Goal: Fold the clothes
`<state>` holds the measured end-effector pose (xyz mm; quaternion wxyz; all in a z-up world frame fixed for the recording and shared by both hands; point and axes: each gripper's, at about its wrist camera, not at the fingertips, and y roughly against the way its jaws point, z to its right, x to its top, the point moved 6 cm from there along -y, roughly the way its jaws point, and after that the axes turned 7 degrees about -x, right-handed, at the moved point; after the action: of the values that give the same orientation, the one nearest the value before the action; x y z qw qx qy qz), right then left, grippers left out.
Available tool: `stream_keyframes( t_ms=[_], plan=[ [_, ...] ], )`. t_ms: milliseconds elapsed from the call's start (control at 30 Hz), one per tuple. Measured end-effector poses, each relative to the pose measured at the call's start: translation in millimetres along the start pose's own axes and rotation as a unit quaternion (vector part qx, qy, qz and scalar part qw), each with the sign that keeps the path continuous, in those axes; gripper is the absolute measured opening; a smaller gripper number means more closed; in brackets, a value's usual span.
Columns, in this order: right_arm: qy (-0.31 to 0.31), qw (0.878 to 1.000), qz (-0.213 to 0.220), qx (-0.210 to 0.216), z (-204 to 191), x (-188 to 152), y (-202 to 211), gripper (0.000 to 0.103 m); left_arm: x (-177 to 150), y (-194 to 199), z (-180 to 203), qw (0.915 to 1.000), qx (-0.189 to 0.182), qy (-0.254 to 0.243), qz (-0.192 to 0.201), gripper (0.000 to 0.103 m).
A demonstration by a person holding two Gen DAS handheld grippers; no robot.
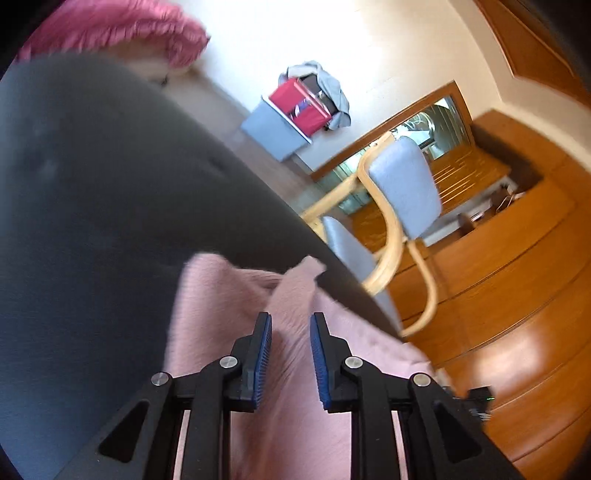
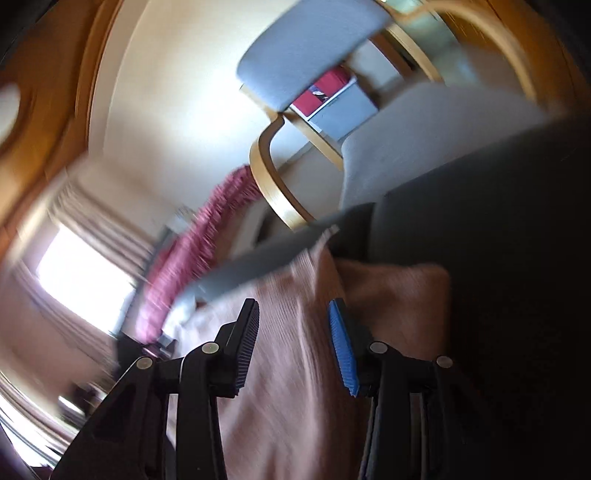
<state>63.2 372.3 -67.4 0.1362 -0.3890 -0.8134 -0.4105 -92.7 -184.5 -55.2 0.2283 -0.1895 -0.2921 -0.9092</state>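
A pale pink knitted garment (image 1: 221, 302) lies on a dark grey surface (image 1: 92, 184) close to its edge. In the left wrist view a raised fold of it runs up between the fingers of my left gripper (image 1: 290, 321). The blue pads stand a little apart and do not visibly press the cloth. In the right wrist view, which is blurred, the same pink garment (image 2: 295, 369) lies under and between the fingers of my right gripper (image 2: 293, 308). Its jaws stand wider apart and its pads are clear of the fabric. The garment's near part is hidden by both grippers.
A wooden-framed chair with grey cushions (image 1: 402, 192) stands just past the surface's edge, also in the right view (image 2: 306, 48). A red bin with clothes (image 1: 299, 107) sits by the wall. A ruffled magenta cloth (image 1: 122, 29) lies at the far side. Wooden furniture (image 1: 517, 295) fills the right.
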Motion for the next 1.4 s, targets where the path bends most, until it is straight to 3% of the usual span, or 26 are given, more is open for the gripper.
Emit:
stream_keyframes(
  t_ms=[67,167,267,433,633,800,900,1067,1200,1333,1400],
  plan=[
    [0.015,1.000,-0.005,-0.013,1,-14,12,0.049,-2,13,-9,0.9995,0.025,-0.017,0.006,0.021],
    [0.014,1.000,-0.018,0.001,1,-30,20,0.049,-14,18,-17,0.9991,0.031,-0.018,-0.022,0.022],
    [0.013,1.000,-0.028,0.001,2,-39,21,0.049,-32,28,-16,0.9986,0.011,-0.029,-0.042,0.022],
    [0.024,0.999,-0.040,0.001,-2,-49,26,0.049,-41,18,0,0.9934,0.026,-0.089,-0.066,0.024],
    [0.041,0.998,-0.052,0.004,-7,-56,24,0.050,-49,3,-4,0.9874,0.055,-0.110,-0.099,0.026],
    [0.058,0.997,-0.046,0.001,-8,-63,27,0.049,-51,-1,2,0.9827,0.072,-0.145,-0.089,0.023],
    [0.065,0.996,-0.055,-0.012,-14,-63,18,0.007,-52,-2,10,0.9797,0.087,-0.158,-0.087,0.006],
    [0.050,0.998,-0.023,0.033,-26,-60,44,0.007,-47,26,35,0.9874,0.023,-0.142,-0.067,0.005],
    [0.056,0.996,-0.003,0.075,-42,-65,78,0.007,-53,51,55,0.9857,-0.011,-0.154,-0.067,0.005],
    [0.054,0.995,-0.006,0.081,-39,-83,92,0.007,-69,59,38,0.9841,0.013,-0.157,-0.081,0.005],
    [0.027,0.997,-0.016,0.070,-22,-91,86,0.007,-75,58,15,0.9873,0.029,-0.130,-0.087,0.005]
  ],
)
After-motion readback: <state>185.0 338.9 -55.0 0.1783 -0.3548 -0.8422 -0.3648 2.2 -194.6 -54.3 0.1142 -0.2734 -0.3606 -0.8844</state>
